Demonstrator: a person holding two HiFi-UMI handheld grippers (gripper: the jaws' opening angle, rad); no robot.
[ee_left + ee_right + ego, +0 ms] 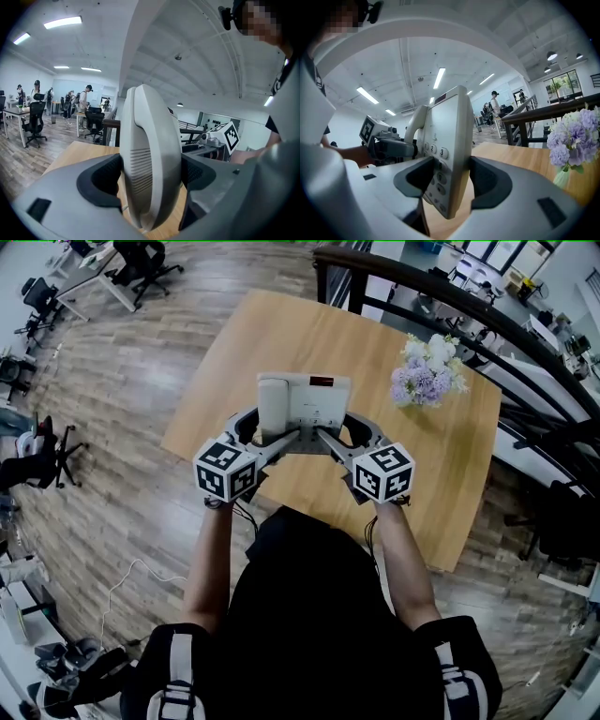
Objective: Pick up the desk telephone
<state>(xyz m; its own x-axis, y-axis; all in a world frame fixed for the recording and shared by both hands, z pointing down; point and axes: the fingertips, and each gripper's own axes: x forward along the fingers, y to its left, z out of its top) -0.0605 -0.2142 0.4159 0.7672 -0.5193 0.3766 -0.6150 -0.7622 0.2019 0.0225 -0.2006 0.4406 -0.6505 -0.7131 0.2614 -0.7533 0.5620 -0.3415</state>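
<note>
Over the near part of the wooden surface [234, 352], the left hand-held gripper [265, 430] is clamped on the left side of the desk telephone [309, 401]. In the left gripper view its dark pads [101, 180] press against both sides of the pale handset [152, 150], which stands between the jaws. The telephone lies between the two grippers, its face turned up toward the head view. I cannot tell whether it is fully clear of the surface. The right hand-held gripper [339, 432] is closed on the telephone's right side, its jaws squeezing the keypad [437, 164] from front and back, with the 2 and 3 keys showing just above them. Farther right, a bunch of pale purple and white flowers [428, 371] stands on the surface, well apart from the telephone.
</note>
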